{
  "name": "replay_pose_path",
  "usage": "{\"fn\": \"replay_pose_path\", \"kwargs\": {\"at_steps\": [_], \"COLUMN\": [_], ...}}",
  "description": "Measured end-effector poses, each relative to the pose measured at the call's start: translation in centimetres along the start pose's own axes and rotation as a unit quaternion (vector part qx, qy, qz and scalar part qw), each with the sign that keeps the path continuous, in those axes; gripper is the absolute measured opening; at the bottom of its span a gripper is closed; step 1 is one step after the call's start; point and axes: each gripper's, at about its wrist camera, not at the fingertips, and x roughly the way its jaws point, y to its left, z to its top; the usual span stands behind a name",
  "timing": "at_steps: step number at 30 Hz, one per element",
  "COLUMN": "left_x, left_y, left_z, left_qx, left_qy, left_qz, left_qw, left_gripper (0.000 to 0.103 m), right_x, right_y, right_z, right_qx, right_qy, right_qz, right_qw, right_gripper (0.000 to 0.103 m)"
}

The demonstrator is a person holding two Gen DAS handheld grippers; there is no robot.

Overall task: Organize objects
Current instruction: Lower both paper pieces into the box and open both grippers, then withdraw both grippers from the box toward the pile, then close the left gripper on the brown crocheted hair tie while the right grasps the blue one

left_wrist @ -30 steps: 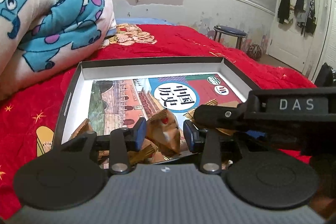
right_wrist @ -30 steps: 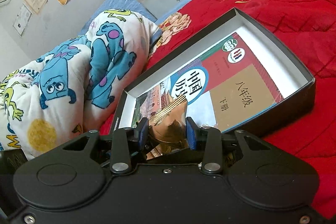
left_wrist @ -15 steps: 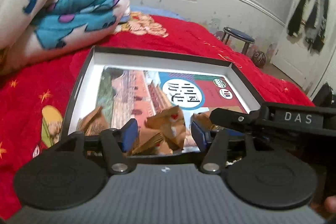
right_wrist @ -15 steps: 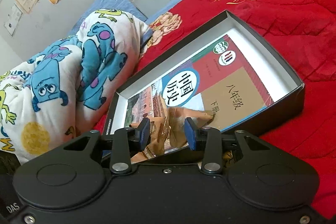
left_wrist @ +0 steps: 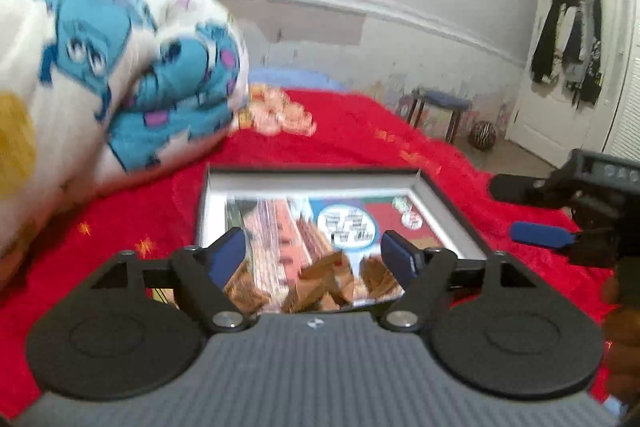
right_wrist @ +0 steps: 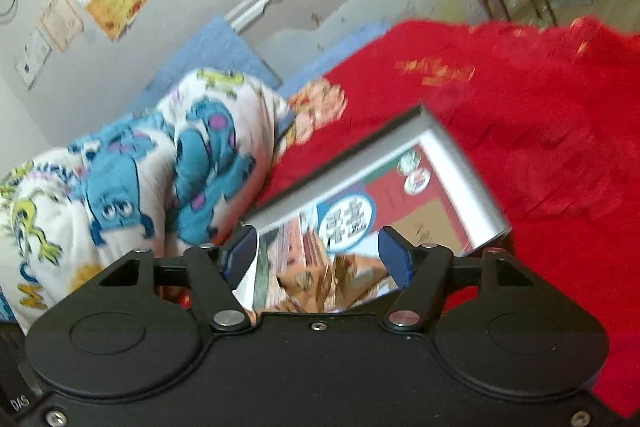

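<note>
A shallow black box (left_wrist: 312,172) with a white inside lies on the red bedspread and holds a colourful textbook (left_wrist: 344,223). Several brown paper packets (left_wrist: 320,287) lie on the book at the box's near end. My left gripper (left_wrist: 314,257) is open and empty, raised above the packets. My right gripper (right_wrist: 318,253) is open and empty too, above the same packets (right_wrist: 340,279) and box (right_wrist: 460,171). It also shows at the right edge of the left wrist view (left_wrist: 560,211). Both views are motion-blurred.
A folded white blanket with blue monsters (left_wrist: 104,79) lies left of the box. A patterned pillow (left_wrist: 280,115) sits behind it. A blue stool (left_wrist: 438,107) and a door hung with clothes (left_wrist: 576,39) stand beyond the bed. Red bedspread (right_wrist: 540,131) stretches to the right.
Both grippers have opened wide, let go of the brown packets in the box, and pulled up and back from it. The packets now lie on the book.
</note>
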Motion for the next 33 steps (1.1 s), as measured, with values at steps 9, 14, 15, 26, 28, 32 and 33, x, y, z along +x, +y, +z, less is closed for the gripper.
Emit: {"fn": "replay_pose_path", "kwargs": {"at_steps": [9, 14, 15, 26, 28, 32, 33], "left_x": [-5.3, -7.1, -6.9, -4.0, -3.4, -1.7, -1.3], "left_y": [-0.2, -0.2, -0.5, -1.8, -1.6, -1.6, -1.7], "left_z": [-1.6, -4.1, -4.4, -7.2, -7.6, -8.7, -8.9], "left_qx": [-0.001, 0.011, 0.025, 0.054, 0.046, 0.054, 0.056], "left_qy": [-0.013, -0.004, 0.005, 0.094, 0.106, 0.139, 0.146], "left_qz": [0.005, 0.031, 0.035, 0.049, 0.046, 0.06, 0.067], "left_qw": [0.9999, 0.9994, 0.9991, 0.9929, 0.9922, 0.987, 0.9854], "left_gripper": [0.092, 0.095, 0.095, 0.095, 0.095, 0.093, 0.093], "right_x": [-7.3, -8.9, -9.2, -5.9, -4.8, -3.0, -2.7], "right_y": [0.8, 1.8, 1.8, -0.4, -1.1, -1.7, -1.6], "right_z": [-1.0, -3.0, -3.7, -6.0, -6.2, -6.5, -6.6], "right_qx": [-0.012, -0.033, -0.041, -0.034, -0.021, -0.009, -0.014], "right_qy": [-0.029, -0.017, -0.014, 0.039, 0.055, 0.089, 0.093], "right_qz": [-0.036, -0.054, -0.065, -0.125, -0.128, -0.119, -0.123], "right_qw": [0.999, 0.998, 0.997, 0.991, 0.99, 0.989, 0.988], "right_gripper": [0.081, 0.082, 0.082, 0.08, 0.079, 0.077, 0.077]}}
